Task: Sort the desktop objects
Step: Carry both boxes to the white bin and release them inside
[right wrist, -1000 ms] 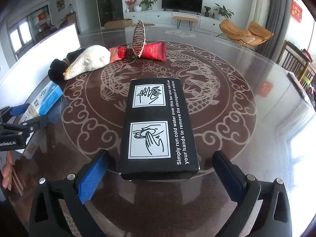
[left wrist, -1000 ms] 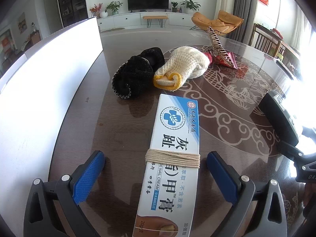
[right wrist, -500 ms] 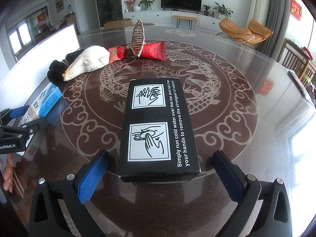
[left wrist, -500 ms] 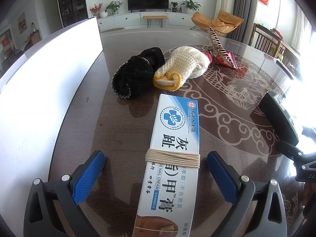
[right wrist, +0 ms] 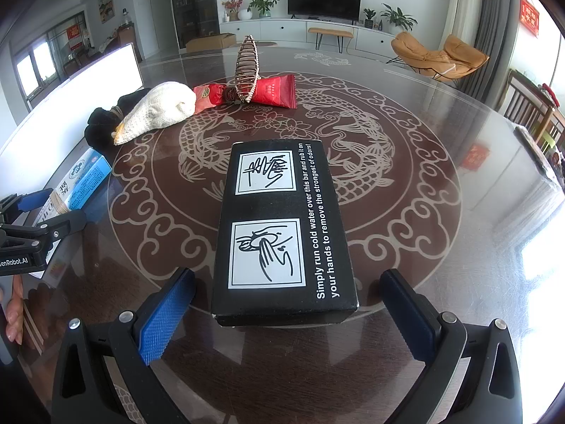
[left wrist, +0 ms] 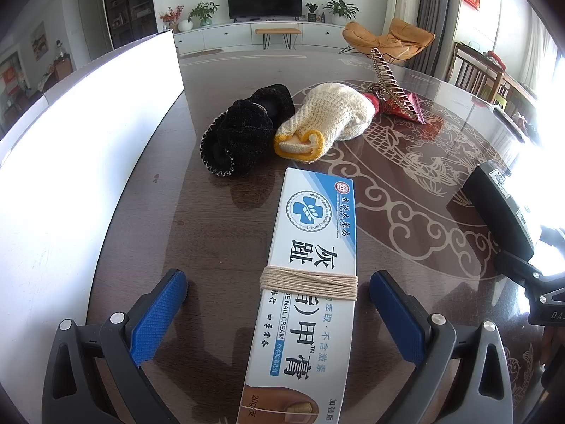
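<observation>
A white-and-blue nail cream box wound with string lies on the table between the blue pads of my open left gripper, touching neither pad. A black box with hand-washing pictures lies between the pads of my open right gripper, also untouched. Farther off lie a black knit cloth, a cream glove, a red packet and a brown hair claw standing on it.
A white bin wall runs along the table's left side. The round dark table has a pale fish pattern. The right gripper and the black box show at the right of the left wrist view. Chairs stand beyond.
The right gripper has shifted very slightly; the black box sits a touch nearer its pads. The left gripper and the cream box have not moved.
</observation>
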Available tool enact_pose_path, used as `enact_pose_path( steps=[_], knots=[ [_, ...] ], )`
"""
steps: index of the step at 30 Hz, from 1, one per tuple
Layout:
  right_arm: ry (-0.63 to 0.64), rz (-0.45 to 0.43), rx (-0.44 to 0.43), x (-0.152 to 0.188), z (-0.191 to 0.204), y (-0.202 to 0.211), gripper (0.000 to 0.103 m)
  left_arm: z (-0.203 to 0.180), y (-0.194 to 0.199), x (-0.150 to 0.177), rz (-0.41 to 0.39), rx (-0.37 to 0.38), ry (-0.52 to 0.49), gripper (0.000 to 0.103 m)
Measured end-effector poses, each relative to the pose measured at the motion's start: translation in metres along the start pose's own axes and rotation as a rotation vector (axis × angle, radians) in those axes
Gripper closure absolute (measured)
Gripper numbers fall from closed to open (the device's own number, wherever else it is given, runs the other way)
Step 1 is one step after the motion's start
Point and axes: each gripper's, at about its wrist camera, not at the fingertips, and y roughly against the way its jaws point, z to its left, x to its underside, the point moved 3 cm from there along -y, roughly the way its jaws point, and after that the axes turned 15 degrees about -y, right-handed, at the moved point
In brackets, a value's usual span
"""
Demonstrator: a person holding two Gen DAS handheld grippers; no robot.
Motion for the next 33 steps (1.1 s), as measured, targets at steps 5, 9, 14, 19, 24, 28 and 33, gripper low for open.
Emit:
enact_pose_path(
  steps=[5,9,14,19,24,28,33],
  knots=[
    [0.000,0.000,0.000,0.000,0.000,0.000,0.000,0.000,0.000,0.000,0.000,0.000,0.000,0.000],
    [0.000,0.000,0.000,0.000,0.000,0.000,0.000,0.000,0.000,0.000,0.000,0.000,0.000,0.000],
    [0.000,0.000,0.000,0.000,0.000,0.000,0.000,-0.001,0.001,0.000,0.008,-0.002,-0.005,0.000],
    [0.015,0.015,-0.010,0.001,-0.001,-0.001,0.000,-0.003,-0.001,-0.005,0.097,0.037,-0.033,0.000],
    [0.073,0.266,-0.040,-0.036,0.004,-0.021,0.000,-0.007,0.006,-0.011,0.115,0.054,-0.058,0.029],
    [0.097,0.335,-0.062,-0.048,0.010,-0.024,0.039,-0.018,0.023,-0.006,0.079,0.035,-0.102,0.059],
    [0.177,0.294,-0.042,-0.041,0.021,-0.006,0.043,-0.002,0.059,0.006,-0.007,0.054,-0.035,0.060]
  ],
)
